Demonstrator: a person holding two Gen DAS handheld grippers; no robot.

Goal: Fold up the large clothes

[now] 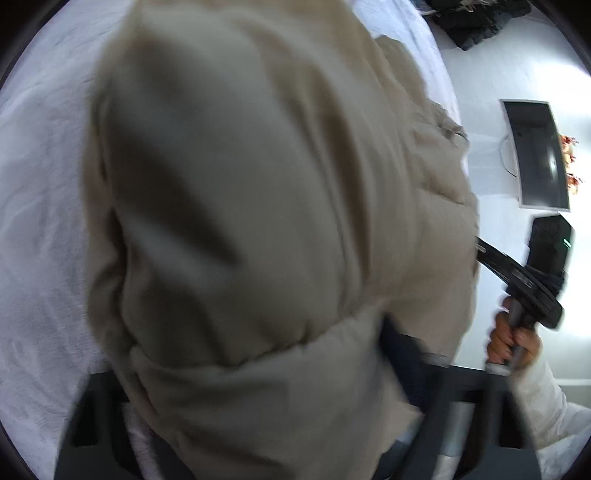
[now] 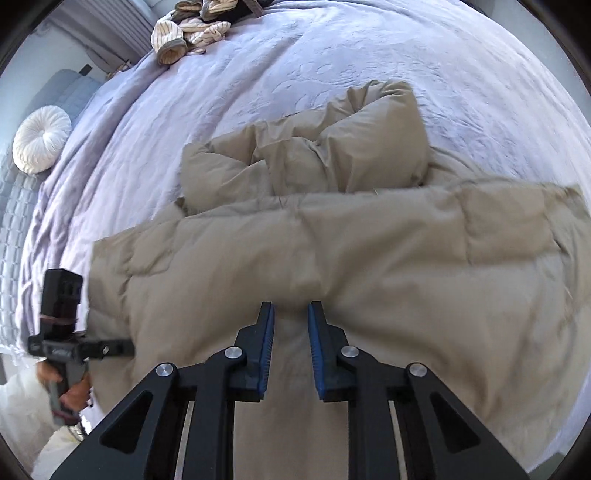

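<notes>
Beige puffer jacket [image 2: 332, 266] lies spread on the lavender bedspread [image 2: 258, 74], bunched sleeve at 12 o'clock of the body. Right gripper [image 2: 291, 314] points down at it; blue pads [image 2: 269, 347] narrowly apart with a ridge of jacket fabric between them, contact unclear. Left gripper [image 2: 122, 347] at 9 o'clock, its tip buried in the jacket edge; can't tell if it's pinching. Left wrist view mostly blocked by jacket. Clothes pile [image 2: 192, 29] at 11 o'clock, well apart.

Filled most of the view: beige puffer jacket [image 1: 258, 221], blurred, draped over a pale bedspread [image 1: 40, 221]. Right of the jacket, right gripper [image 1: 484, 251] gripped by a hand [image 1: 511, 341]; beyond it, a monitor [image 1: 537, 155].
</notes>
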